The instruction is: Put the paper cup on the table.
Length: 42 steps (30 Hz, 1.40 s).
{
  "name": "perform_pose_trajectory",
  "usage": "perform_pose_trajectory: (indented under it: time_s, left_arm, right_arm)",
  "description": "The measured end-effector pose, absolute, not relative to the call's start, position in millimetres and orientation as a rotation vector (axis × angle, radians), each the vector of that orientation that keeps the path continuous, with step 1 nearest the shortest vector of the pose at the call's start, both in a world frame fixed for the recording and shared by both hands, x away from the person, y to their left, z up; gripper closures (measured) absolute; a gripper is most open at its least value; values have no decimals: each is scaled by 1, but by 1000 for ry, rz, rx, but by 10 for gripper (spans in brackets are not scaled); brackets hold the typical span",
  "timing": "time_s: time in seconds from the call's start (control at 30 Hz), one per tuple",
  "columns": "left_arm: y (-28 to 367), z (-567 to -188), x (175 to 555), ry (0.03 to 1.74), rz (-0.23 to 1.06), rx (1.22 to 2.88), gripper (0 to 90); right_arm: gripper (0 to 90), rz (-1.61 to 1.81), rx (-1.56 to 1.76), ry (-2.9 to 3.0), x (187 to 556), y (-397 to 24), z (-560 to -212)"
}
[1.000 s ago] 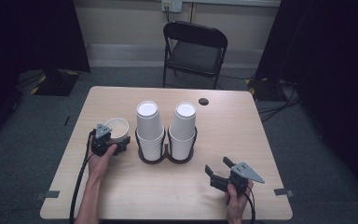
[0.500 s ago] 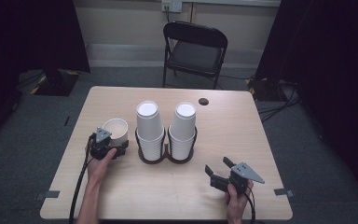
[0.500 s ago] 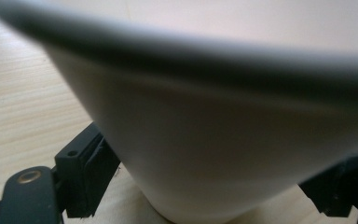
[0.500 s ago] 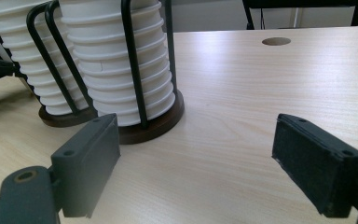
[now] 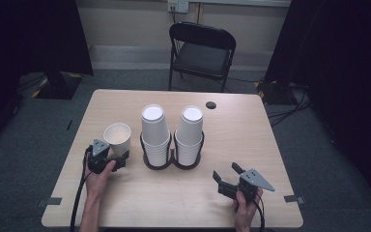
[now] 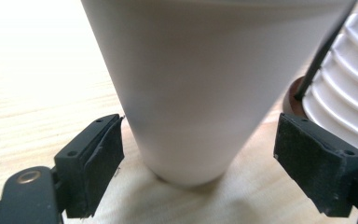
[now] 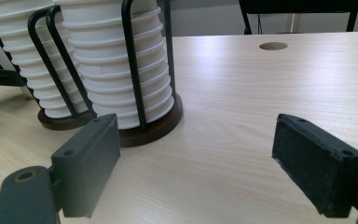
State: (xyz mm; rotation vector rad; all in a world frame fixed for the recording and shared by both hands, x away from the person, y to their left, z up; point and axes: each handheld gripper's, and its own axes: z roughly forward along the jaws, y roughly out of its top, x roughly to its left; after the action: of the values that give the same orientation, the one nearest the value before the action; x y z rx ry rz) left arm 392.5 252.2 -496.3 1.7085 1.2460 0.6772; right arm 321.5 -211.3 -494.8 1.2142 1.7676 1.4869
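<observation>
A single white paper cup [image 5: 117, 137] stands upright on the wooden table [image 5: 270, 145], left of two tall stacks of white cups [image 5: 153, 130] in a black wire holder [image 5: 174, 163]. My left gripper [image 5: 118, 155] lies just in front of that cup. In the left gripper view the cup [image 6: 191, 84] rises between the open jaws, with a gap to each pad [image 6: 98, 163]. My right gripper [image 5: 226, 173] rests open near the front right. In its own view the right gripper [image 7: 196, 140] is empty and faces the holder [image 7: 135, 60] and the cup stacks [image 7: 107, 56].
A round cable hole [image 5: 210, 105] sits in the table's far side. A black folding chair [image 5: 200, 53] stands behind the table. The holder's brown base [image 7: 154, 130] lies a short way ahead of my right gripper.
My left gripper has slid a little toward the table's near edge, backing off from the single cup. The right gripper has stayed still.
</observation>
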Motion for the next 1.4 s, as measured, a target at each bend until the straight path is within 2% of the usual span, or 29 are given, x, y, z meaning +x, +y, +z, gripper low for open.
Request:
perform_pose_trajectory:
  time_s: [0.2, 0.93, 1.2, 1.27, 1.33, 1.4]
  left_arm:
    - [250, -495, 377, 1189, 688, 1723, 155]
    - [221, -481, 309, 1052, 735, 1591, 157]
    - [205, -489, 296, 1036, 677, 1528, 158]
    - [194, -492, 292, 1026, 751, 1552, 158]
    - [188, -496, 293, 1015, 733, 1579, 162]
    - [183, -496, 291, 1009, 783, 1591, 166]
  right_arm:
    - [144, 1488, 1213, 1770, 322, -211, -495]
    - [144, 1486, 1191, 1769, 320, -211, -495]
    - [144, 1499, 1182, 1765, 318, -211, -495]
    - [144, 1501, 1184, 1763, 319, -211, -495]
    - [144, 1502, 1184, 1761, 319, -211, -495]
    - [143, 1505, 1184, 1758, 318, -212, -495]
